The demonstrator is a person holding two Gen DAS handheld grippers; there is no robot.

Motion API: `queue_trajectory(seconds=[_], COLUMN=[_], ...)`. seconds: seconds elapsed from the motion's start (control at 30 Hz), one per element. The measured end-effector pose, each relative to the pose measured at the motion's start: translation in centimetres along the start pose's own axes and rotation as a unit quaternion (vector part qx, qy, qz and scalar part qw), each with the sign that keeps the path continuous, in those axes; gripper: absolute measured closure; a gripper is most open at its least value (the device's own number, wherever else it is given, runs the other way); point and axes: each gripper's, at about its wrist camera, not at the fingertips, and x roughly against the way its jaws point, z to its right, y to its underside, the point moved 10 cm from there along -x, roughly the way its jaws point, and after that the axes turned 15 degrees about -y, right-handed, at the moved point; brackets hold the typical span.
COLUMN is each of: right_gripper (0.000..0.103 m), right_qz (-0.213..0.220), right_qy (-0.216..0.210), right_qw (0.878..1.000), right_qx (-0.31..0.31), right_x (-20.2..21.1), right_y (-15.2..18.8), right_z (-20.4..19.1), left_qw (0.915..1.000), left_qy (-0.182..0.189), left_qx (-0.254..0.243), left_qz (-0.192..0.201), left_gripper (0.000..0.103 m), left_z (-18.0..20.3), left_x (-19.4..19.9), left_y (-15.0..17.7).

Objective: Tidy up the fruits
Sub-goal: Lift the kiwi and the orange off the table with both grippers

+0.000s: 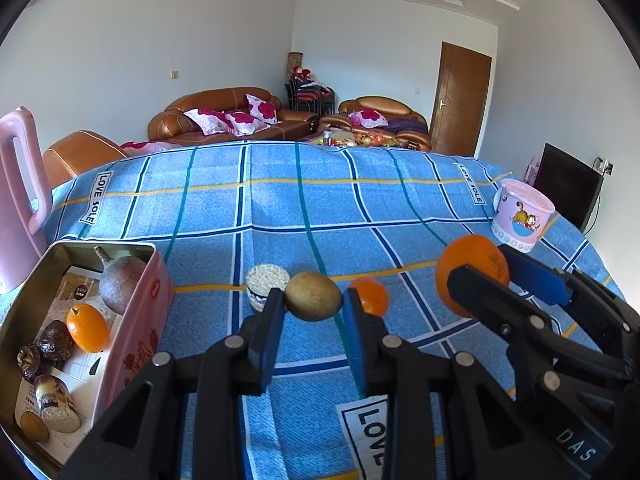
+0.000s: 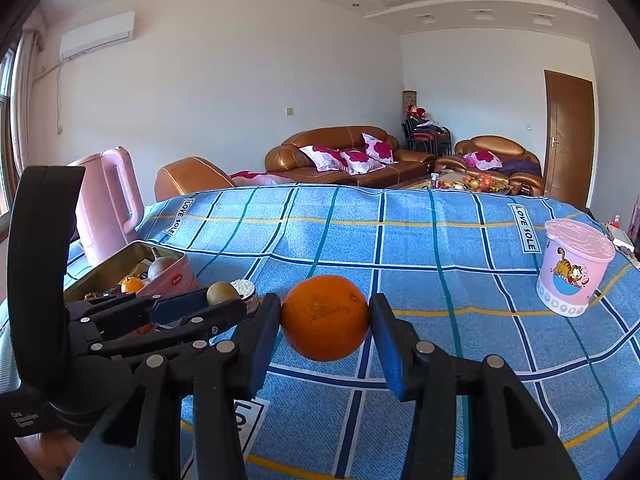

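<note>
My left gripper (image 1: 313, 300) is shut on a brown-green kiwi (image 1: 313, 295) just above the blue checked cloth. My right gripper (image 2: 325, 318) is shut on a large orange (image 2: 325, 317), held a little above the cloth; it also shows in the left wrist view (image 1: 472, 270) to the right. A small orange (image 1: 370, 295) lies on the cloth just right of the kiwi. A pink tin box (image 1: 136, 316) at the left holds a small orange (image 1: 87, 328), a brownish round fruit (image 1: 120, 286), dates and wrapped snacks. The tin also shows in the right wrist view (image 2: 172, 276).
A small round jar with a puffed-rice top (image 1: 266, 286) stands behind the kiwi. A pink Garfield cup (image 1: 520, 216) stands at the right. A pink kettle (image 1: 18, 200) stands at the far left. The table edge lies beyond, with sofas behind.
</note>
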Motion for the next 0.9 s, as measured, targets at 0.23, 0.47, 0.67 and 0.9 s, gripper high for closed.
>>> queue_trajectory(seconds=[0.23, 0.47, 0.67, 0.9], right_gripper=[0.055, 0.055, 0.055, 0.055], right_qz=[0.013, 0.027, 0.036, 0.048], right_qy=[-0.001, -0.003, -0.002, -0.001], right_qw=[1.0, 1.0, 0.999, 0.999], right_qx=[0.007, 0.012, 0.017, 0.024], right_x=[0.6, 1.1, 1.5, 2.0], right_y=[-0.2, -0.5, -0.6, -0.9], right_z=[-0.4, -0.5, -0.6, -0.9], left_qw=[0.9997, 0.9991, 0.9986, 0.9979], left_qy=[-0.005, -0.012, -0.018, -0.022], left_qx=[-0.001, -0.004, -0.006, -0.009], left_qz=[0.022, 0.04, 0.05, 0.061], left_gripper=[0.071, 0.071, 0.071, 0.071], left_z=[-0.3, -0.6, -0.7, -0.8], left_x=[0.8, 1.5, 1.9, 2.4], left_y=[-0.4, -0.6, -0.7, -0.8])
